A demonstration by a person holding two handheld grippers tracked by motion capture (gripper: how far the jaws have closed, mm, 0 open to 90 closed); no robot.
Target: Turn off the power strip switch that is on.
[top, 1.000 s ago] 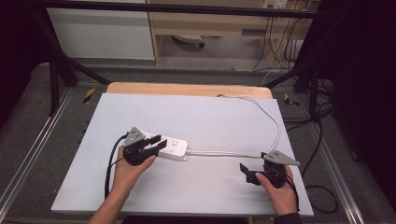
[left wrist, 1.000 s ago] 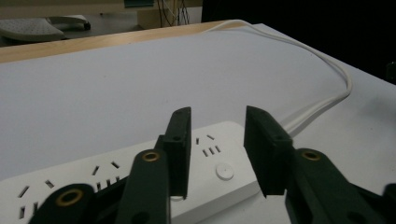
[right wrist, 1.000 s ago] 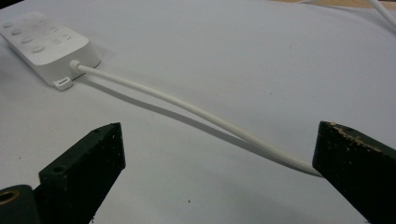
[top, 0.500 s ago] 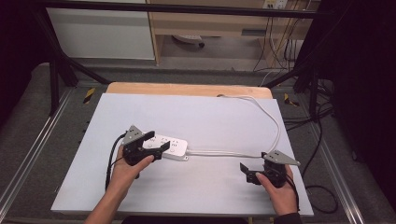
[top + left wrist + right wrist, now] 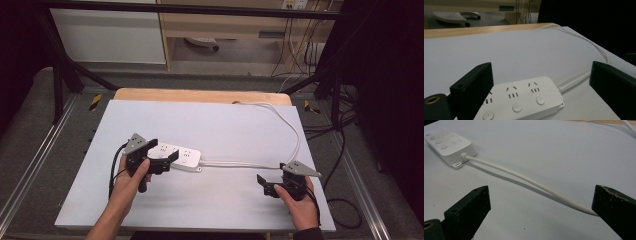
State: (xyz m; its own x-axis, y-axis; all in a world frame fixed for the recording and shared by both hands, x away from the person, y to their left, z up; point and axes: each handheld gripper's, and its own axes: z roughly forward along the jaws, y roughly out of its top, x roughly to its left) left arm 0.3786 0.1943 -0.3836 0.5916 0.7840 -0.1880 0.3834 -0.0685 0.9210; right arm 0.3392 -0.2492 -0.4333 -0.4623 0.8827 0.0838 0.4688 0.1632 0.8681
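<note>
The high view looks forward and down from above the person's edge of the table (image 5: 210,125), far enough back to take in the whole white top, both forearms and the floor beyond. The left tool's (image 5: 161,152) camera sits low and close over the table, looking along its two black jaws at the white power strip (image 5: 524,100) between them. The right tool's (image 5: 270,184) camera also sits low, facing across the table along its jaws, with the white cable (image 5: 529,180) crossing close in front. All three views share the power strip, its cable and the white table top.
</note>
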